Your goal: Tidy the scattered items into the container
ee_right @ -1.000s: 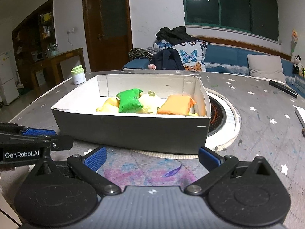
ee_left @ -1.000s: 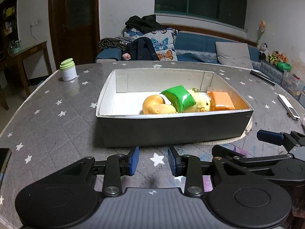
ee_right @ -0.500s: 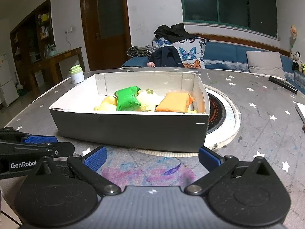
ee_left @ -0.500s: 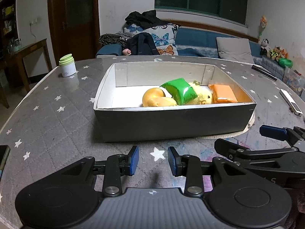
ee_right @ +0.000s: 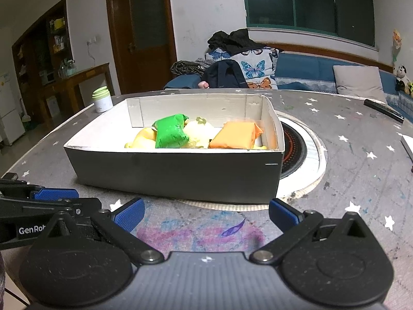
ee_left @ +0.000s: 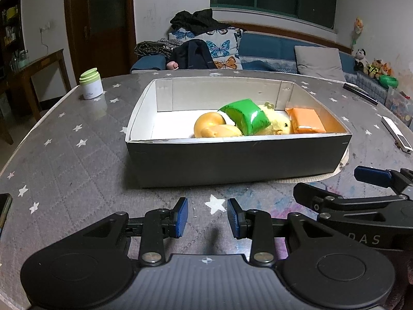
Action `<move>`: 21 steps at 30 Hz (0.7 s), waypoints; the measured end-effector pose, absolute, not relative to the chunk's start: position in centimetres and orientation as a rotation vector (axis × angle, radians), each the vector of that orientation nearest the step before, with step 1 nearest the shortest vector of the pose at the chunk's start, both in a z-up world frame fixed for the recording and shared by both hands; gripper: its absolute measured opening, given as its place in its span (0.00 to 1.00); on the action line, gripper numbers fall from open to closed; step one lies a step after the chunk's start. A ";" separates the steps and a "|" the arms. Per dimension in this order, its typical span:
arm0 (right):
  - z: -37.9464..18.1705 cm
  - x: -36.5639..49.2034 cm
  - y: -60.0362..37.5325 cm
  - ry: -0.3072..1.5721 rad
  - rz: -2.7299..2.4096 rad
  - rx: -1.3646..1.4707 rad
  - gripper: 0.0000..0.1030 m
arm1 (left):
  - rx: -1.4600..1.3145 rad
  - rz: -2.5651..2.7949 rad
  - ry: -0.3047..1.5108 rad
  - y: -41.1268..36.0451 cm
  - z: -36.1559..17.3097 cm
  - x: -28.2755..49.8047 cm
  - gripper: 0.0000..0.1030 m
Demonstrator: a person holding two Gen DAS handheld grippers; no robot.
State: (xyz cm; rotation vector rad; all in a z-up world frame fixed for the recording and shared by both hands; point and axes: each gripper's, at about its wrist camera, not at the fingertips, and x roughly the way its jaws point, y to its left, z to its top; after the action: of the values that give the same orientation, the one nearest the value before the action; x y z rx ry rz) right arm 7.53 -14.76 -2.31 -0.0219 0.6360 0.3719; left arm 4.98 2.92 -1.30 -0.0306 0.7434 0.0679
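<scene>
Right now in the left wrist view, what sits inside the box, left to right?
Glossy tan bread-shaped toy → shiny green packet → fluffy yellow plush chick → flat orange packet, all in the grey cardboard box.

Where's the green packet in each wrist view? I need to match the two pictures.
Left wrist: green packet in the box, centre-right, leaning on the yellow plush.
Right wrist: green packet centre-left in the box.
Shared landmark: orange packet at its right.
</scene>
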 end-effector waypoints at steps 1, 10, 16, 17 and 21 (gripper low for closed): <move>-2.4 7.6 -14.7 0.638 0.373 -0.022 1.00 | -0.031 0.068 0.744 3.0 -1.3 5.0 0.35; -2.6 7.8 -14.7 0.651 0.369 -0.028 1.00 | -0.031 0.074 0.754 3.1 -1.6 5.3 0.35; -2.7 8.1 -14.7 0.662 0.365 -0.028 1.00 | -0.022 0.082 0.759 3.0 -1.8 5.6 0.35; -2.8 8.1 -14.6 0.663 0.365 -0.028 1.00 | -0.022 0.083 0.762 3.1 -1.9 5.6 0.35; -2.9 8.3 -14.6 0.668 0.365 -0.029 1.00 | -0.022 0.084 0.770 3.1 -2.1 5.8 0.35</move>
State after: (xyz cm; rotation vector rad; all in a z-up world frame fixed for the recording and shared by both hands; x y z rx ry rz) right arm 8.32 -14.58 -2.89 -0.0289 0.6682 0.3652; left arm 5.83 3.12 -2.07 -0.0215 0.7698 0.0841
